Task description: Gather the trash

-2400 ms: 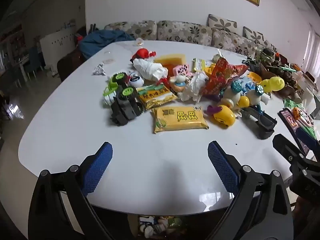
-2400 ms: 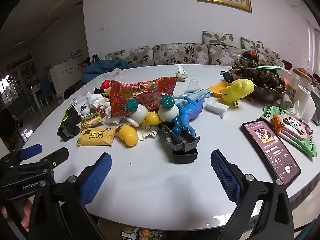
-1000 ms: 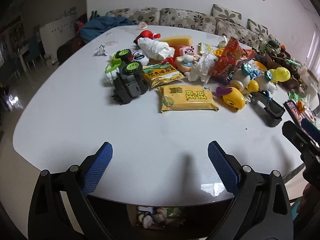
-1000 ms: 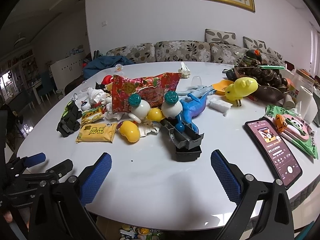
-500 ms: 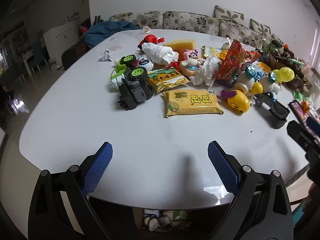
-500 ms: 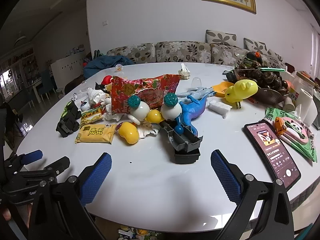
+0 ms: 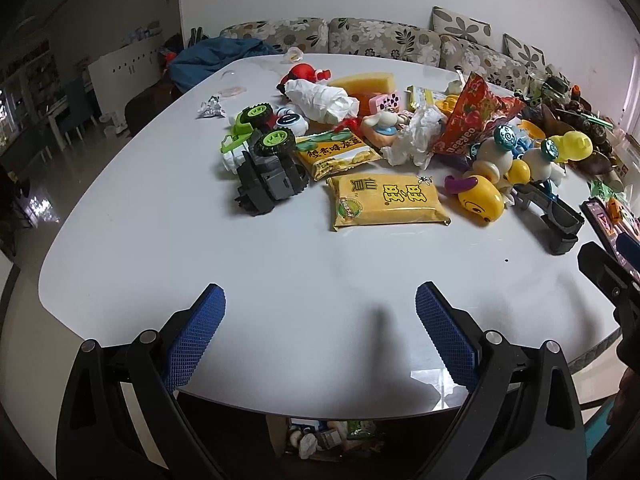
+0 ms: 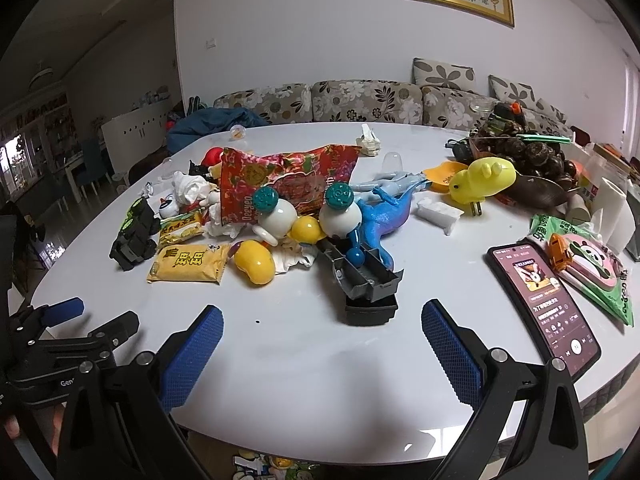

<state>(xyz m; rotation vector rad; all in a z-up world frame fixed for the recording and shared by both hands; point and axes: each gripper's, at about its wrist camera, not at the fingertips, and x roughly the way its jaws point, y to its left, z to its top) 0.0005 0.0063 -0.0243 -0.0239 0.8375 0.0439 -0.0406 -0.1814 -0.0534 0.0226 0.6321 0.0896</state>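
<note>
Both tools are hovering over the near edge of the white desk (image 7: 168,240), and nothing is being carried. The left hand-held gripper (image 7: 320,312) is spreading its blue pads wide, empty; the right hand-held gripper (image 8: 322,328) is doing the same.

The trash is lying mixed with toys in a heap across the middle of the desk. Nearest the left tool is the flat yellow packet (image 7: 386,201), with a second snack packet (image 7: 338,155) just beyond it. Farther off are crumpled tissue (image 7: 416,136), a red foil bag (image 7: 476,124) and, far left, a small foil scrap (image 7: 211,107). A toy truck (image 7: 268,176) is sitting just left of the packets, and a yellow toy (image 7: 480,200) just right of them.

This looks like the approach step, before any pick. The yellow packet seems the likeliest first target: the left tool would need to reach forward, drop low and close across the packet's edges without nudging the truck.

Below the near edge, a box of scraps (image 7: 328,438) is showing dimly; it may be the bin, though the view is too dark to be sure.
</note>
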